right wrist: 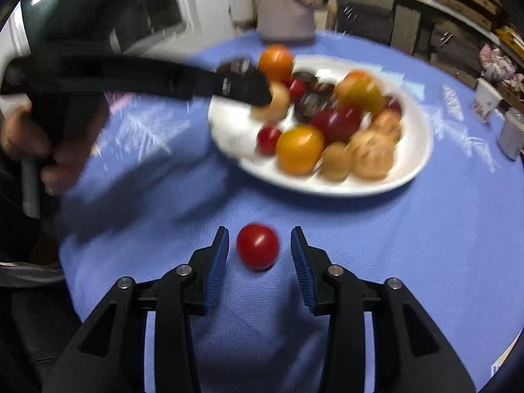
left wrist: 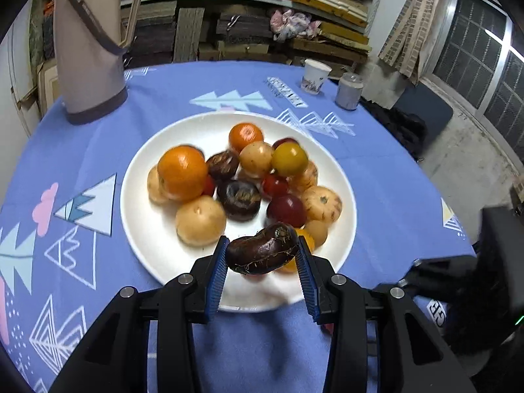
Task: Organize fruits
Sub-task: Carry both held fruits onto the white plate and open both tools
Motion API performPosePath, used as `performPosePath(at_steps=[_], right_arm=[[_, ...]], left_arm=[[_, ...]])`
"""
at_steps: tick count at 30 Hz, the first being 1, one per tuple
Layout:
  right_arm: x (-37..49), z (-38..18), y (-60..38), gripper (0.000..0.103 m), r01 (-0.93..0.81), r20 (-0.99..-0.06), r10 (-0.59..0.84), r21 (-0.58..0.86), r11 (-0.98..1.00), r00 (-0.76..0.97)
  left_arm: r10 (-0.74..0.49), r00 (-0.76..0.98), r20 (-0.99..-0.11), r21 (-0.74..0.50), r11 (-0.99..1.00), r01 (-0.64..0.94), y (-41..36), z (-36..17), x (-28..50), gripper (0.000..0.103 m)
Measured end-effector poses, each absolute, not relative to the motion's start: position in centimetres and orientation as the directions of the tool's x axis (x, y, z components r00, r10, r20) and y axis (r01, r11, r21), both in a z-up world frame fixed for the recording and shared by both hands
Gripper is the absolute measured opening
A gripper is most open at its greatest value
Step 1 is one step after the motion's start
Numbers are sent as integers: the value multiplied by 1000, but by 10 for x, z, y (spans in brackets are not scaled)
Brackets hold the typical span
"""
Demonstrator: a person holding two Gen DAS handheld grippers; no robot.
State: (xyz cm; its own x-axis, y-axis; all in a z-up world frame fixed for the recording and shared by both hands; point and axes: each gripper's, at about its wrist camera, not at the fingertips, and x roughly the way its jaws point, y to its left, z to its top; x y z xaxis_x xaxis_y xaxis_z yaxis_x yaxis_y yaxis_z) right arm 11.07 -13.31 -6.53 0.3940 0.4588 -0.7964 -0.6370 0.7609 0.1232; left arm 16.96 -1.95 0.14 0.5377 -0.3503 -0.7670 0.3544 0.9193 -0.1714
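Your left tool [left wrist: 262, 255] clamps the firm dark water chestnut [left wrist: 262, 252] endwise above the plate [left wrist: 144, 229], while your right tool [right wrist: 259, 245] stands open around the smooth, squashable red tomato [right wrist: 257, 246] near it.

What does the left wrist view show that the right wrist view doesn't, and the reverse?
Left wrist only: the left gripper shut on a dark brown fruit over the near rim of the white plate, and the whole beige jug.

Right wrist only: the right gripper open around a red tomato lying on the cloth, pads apart from it, and the hand holding the other gripper.

Both: the plate of mixed fruit and the blue tablecloth.
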Motion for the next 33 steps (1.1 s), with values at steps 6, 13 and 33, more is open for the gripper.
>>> performPosePath(at_steps=[6,13,33], right_arm=[[109,-66,-127,27,-629,-794,428,74,774,432],[122,-30,-140,28,-597,-733,433,47,801,524],[224,-27,-138,30,-433,-700,409,157,888,586]], left_arm=[[-342,543,-767,-169,924,344,-16,4,162,41],[-336,549,-765,-160,926,343,-17,5,163,41],[-241,543,-804,-124,962,244,-25,-8,217,41]])
